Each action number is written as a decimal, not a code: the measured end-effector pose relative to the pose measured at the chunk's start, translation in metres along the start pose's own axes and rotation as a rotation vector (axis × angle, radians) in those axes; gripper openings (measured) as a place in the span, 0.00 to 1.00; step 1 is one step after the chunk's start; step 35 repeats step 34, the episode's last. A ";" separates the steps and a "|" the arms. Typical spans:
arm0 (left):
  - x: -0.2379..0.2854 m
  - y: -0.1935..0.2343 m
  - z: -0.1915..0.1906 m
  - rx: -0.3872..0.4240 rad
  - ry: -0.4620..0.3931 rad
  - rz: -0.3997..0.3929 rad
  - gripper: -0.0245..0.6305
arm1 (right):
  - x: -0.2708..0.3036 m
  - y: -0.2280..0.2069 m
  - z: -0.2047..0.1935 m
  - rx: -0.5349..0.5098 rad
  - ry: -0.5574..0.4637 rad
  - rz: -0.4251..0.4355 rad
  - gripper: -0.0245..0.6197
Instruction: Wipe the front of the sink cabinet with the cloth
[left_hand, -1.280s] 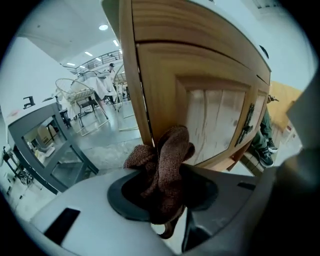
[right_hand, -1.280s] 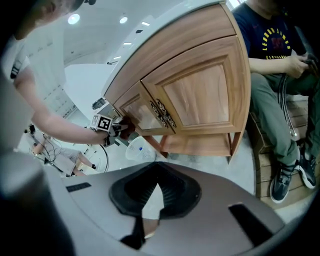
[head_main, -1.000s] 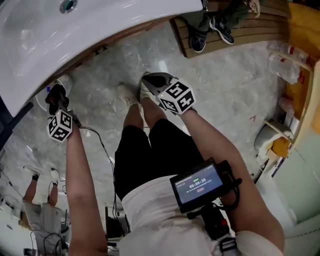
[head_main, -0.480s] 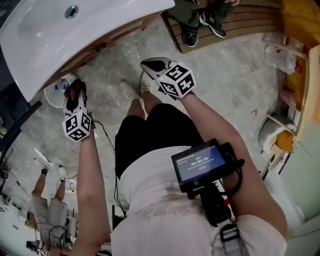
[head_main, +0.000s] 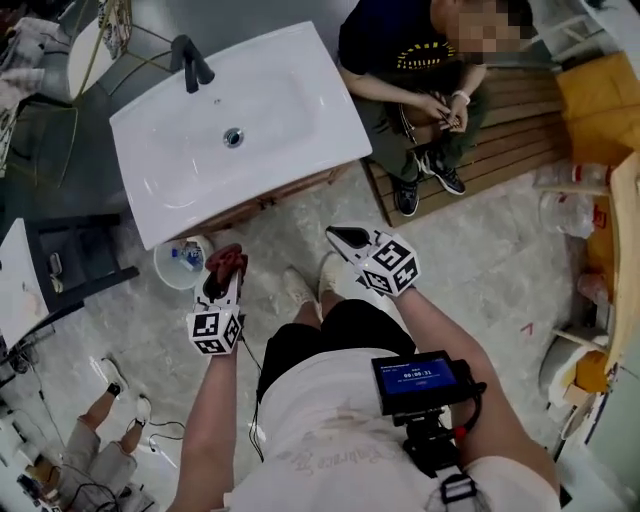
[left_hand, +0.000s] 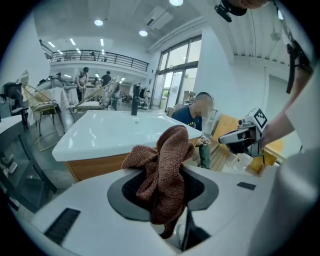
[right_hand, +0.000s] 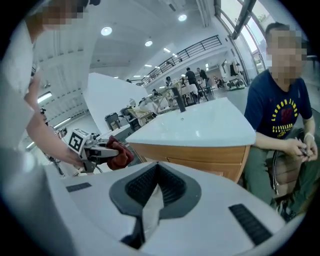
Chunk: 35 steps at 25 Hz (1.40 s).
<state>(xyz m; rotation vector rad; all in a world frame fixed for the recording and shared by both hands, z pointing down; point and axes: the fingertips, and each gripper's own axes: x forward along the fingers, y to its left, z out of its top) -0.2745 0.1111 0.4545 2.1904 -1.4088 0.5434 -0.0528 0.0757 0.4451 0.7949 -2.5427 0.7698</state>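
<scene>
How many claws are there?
2. The left claw is in front of the sink cabinet, shut on the brown cloth. The right claw is beside it, shut and empty.

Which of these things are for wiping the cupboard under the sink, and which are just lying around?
For the job: brown cloth, left claw shut on it, wooden sink cabinet front.

Just lying about: white tub on the floor, black tap, right claw, shut and empty.

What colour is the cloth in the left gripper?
Reddish brown cloth; the left gripper view shows it best.
</scene>
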 end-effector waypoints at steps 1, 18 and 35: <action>-0.003 -0.003 0.009 0.008 -0.017 -0.009 0.25 | -0.003 0.003 0.012 -0.019 -0.020 0.004 0.06; -0.052 -0.083 0.084 0.017 -0.150 -0.111 0.25 | -0.083 0.054 0.092 -0.170 -0.193 0.030 0.06; -0.047 -0.084 0.120 0.063 -0.187 -0.132 0.25 | -0.077 0.058 0.125 -0.204 -0.233 0.040 0.05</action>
